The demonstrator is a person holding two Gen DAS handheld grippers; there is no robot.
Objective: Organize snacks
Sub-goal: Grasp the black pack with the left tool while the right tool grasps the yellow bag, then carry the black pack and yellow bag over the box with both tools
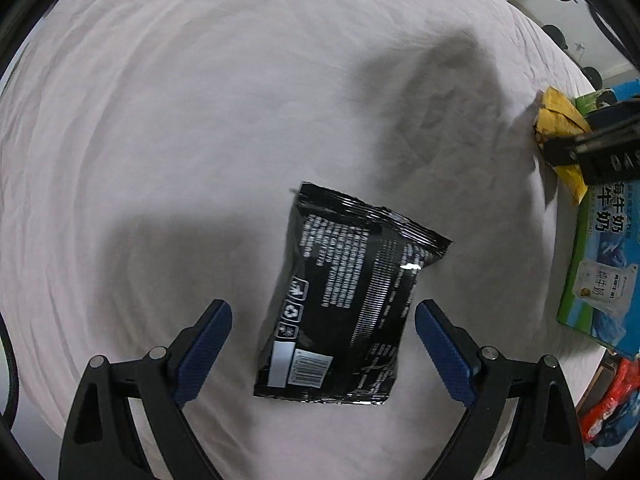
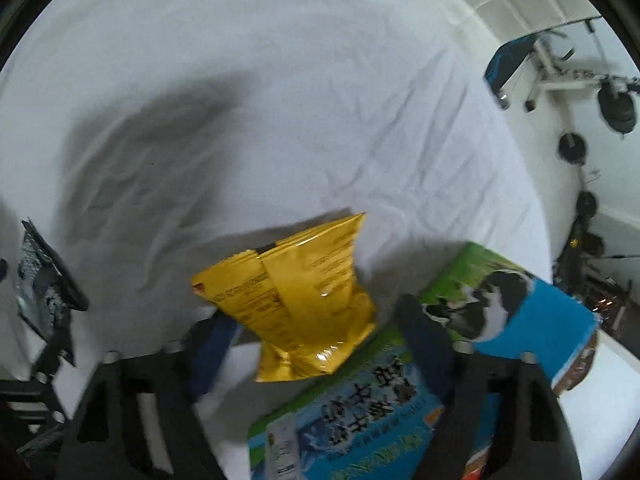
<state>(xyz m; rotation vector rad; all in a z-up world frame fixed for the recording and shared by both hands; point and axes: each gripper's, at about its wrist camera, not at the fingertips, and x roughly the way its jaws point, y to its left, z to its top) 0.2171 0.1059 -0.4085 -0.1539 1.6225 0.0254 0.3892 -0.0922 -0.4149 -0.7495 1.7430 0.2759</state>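
**Two grippers over two snack bags on a white sheet**

The left gripper (image 1: 323,322) points down at the wrinkled white sheet (image 1: 200,120), its blue-padded fingers (image 1: 208,344) spread wide on either side of a glossy black foil snack bag (image 1: 348,300). The bag lies flat, printed back up, between the fingers and touching neither.

The right gripper (image 2: 316,320) reaches forward above the edge of a blue-and-green milk carton box (image 2: 520,312). A crinkled yellow foil snack bag (image 2: 304,300) sits between its fingers, but the view is blurred, and whether the pads press it cannot be told.

Count: two snack bags, one black and one yellow, and one box. In the left view the right gripper's black body covers part of the yellow bag, and the box is cut off at the frame edge. A red and blue wrapper (image 1: 612,404) beyond the sheet's edge is too cramped to identify. In the right view the black bag appears only as a sliver at the left.
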